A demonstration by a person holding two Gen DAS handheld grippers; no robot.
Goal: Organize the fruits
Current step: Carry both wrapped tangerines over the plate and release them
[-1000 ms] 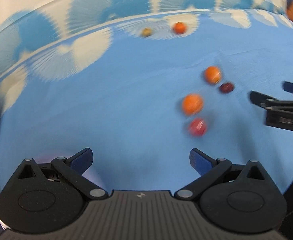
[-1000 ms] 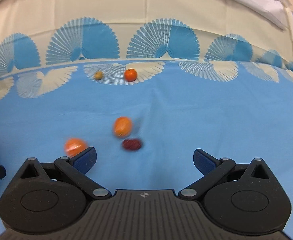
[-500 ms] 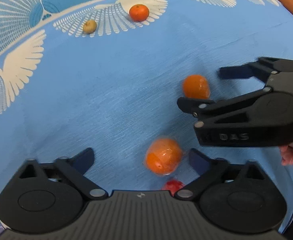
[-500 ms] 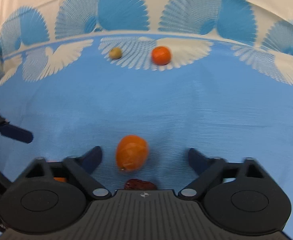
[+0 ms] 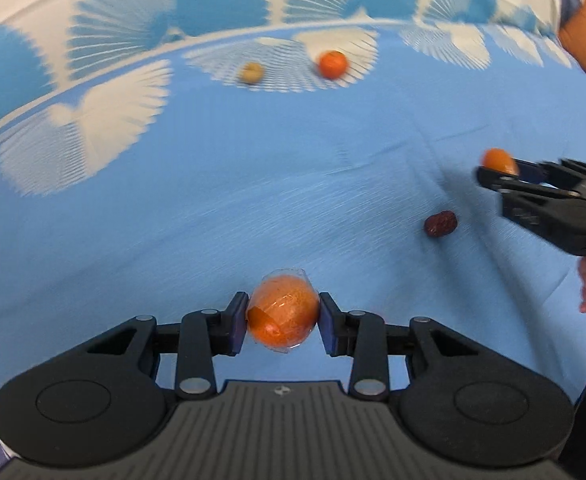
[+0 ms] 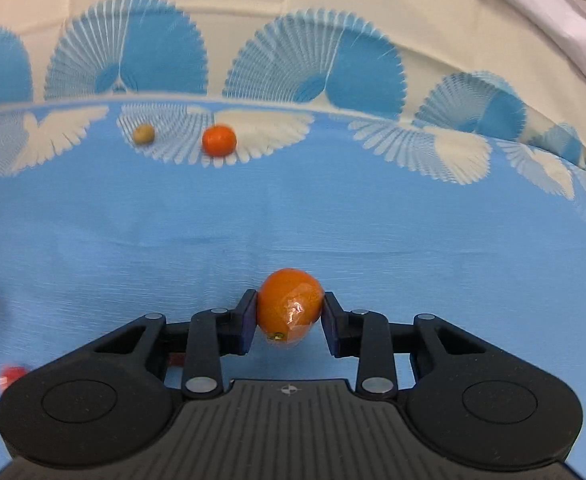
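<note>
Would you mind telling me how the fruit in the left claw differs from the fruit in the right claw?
The left claw holds a rounder orange fruit whose clear wrap flares loosely past its top and bottom; the right claw holds an egg-shaped orange fruit with wrap lying tight, seen only as glare. The right claw's fruit shows a small stem end at its underside; the left claw's shows none. Both are orange, wrapped and pinched between blue pads.

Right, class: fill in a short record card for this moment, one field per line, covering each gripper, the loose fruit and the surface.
left gripper: shut on wrapped orange
right gripper: shut on oval orange fruit
loose near right gripper: dark red date
loose at far edge: small orange, tan round fruit
surface: blue patterned cloth
</note>
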